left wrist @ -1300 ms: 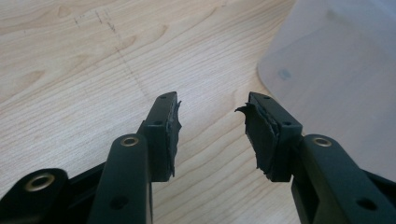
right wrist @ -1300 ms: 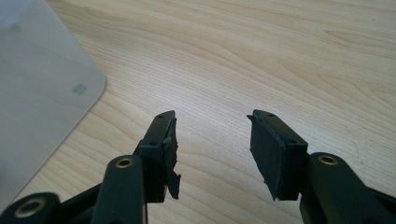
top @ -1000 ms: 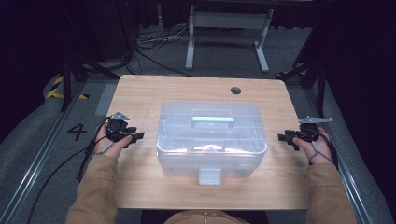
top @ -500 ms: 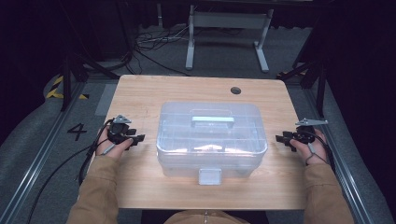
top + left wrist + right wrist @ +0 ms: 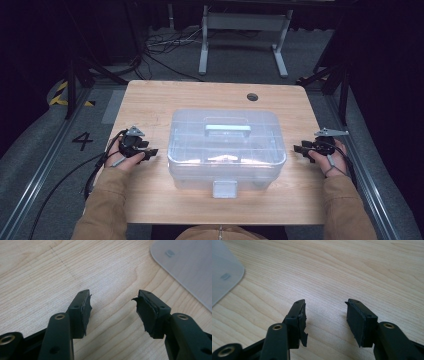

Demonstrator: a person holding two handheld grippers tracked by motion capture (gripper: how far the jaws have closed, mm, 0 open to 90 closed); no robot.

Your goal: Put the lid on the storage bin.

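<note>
Clear plastic storage box (image 5: 226,150) sits at the middle of the wooden tabletop (image 5: 200,95), lid on, pale handle (image 5: 227,129) lying flat across the top, front latch (image 5: 224,188) facing the person and seemingly down; contents inside too blurred to name

Left gripper (image 5: 150,151) rests on the tabletop just beside the box's left wall, not touching it. In the left gripper view (image 5: 112,307) its jaws stand wide with only bare wood between them; they have just been opening. A rounded corner of the box (image 5: 185,267) shows near it

Right gripper (image 5: 299,148) sits near the box's right wall, a small gap between. In the right gripper view (image 5: 325,312) the jaws gape wide, having just opened a little further, nothing between them; box corner (image 5: 224,275) at the frame's edge

Judgement: work on the box is at its start. Both grippers flank it, ready, but nothing is gripped, lid and latch look untouched. All handling remains: closing in, taking hold, then unlatching or lifting
</note>
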